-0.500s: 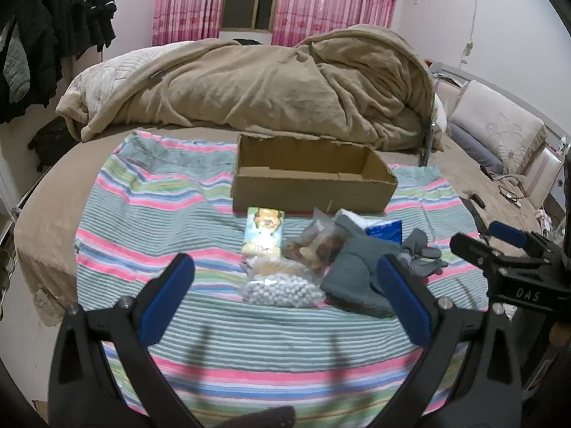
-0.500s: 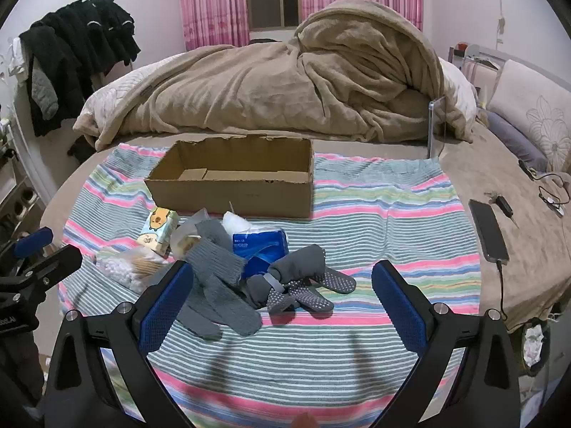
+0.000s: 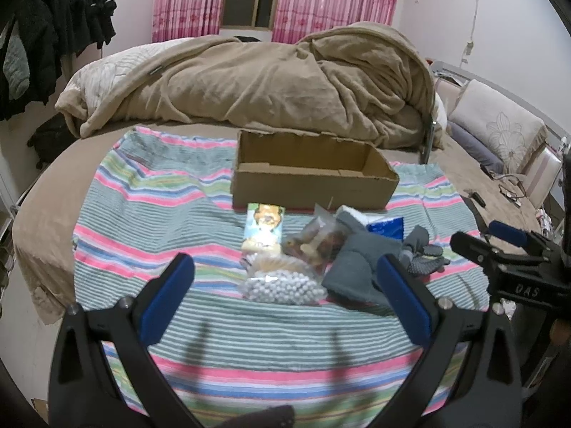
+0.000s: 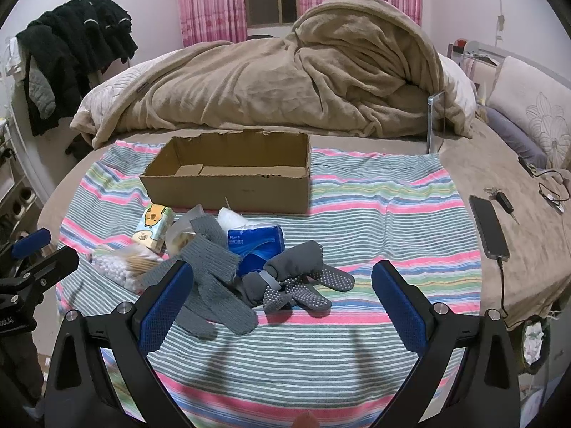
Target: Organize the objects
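Grippers hover wide and empty — left gripper point(image 3: 285, 285) over the swab bag point(image 3: 282, 289), right gripper point(image 4: 282, 285) over gloves point(image 4: 210, 285) and socks point(image 4: 303, 278). Best taken singly, pinched mid-body, then lifted clear to the empty box point(image 4: 228, 174) beyond.

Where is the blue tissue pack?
In the right wrist view the blue tissue pack lies on the striped blanket, just in front of the cardboard box, with the grey knit gloves to its left and the dotted socks against its near side.

Dim indoor light, soft shadows, slight blur, strong fisheye edges.
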The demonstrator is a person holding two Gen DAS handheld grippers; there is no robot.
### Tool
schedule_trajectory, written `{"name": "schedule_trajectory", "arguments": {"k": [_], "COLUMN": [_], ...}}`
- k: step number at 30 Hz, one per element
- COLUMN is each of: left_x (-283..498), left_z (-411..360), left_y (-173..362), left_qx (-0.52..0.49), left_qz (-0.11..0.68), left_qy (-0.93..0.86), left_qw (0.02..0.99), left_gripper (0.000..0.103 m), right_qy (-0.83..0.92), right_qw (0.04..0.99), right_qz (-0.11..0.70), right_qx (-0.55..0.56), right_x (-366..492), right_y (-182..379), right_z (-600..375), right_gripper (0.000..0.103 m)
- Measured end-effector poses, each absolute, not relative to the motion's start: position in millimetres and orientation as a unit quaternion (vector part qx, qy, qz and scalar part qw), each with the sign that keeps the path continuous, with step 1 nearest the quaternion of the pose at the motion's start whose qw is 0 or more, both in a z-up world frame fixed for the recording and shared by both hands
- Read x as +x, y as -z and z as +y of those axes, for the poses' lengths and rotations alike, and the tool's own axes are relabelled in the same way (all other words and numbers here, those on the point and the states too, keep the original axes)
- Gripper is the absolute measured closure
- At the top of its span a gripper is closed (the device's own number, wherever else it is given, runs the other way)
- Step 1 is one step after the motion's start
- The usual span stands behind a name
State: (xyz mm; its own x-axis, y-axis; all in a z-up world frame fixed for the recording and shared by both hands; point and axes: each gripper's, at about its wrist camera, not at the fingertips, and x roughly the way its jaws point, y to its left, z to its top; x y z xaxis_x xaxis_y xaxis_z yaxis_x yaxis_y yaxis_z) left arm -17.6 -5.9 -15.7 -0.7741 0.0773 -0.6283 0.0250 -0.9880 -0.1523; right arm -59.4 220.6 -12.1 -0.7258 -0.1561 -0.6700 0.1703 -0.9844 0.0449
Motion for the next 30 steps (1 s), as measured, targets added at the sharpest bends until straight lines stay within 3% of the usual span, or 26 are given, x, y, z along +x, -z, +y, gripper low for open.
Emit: {"name": "schedule_trajectory", "arguments": {"k": [30], "left_x": [-14.5], "left_z": [-2.4], "left_y": [17.8], "left_qx": [-0.339], "left_qz": [-0.077], "left_qy": [-0.937], "left_qw": [0.025], "left_gripper": [0.001], "right_qy": [0.928], "right_qw": [0.089], "right_qz": [0.01], "right_qx": [0.363], "right_x": [-56.7], "right_y": [13.9], "right_z": [220.3], "right_gripper": [0.001]}}
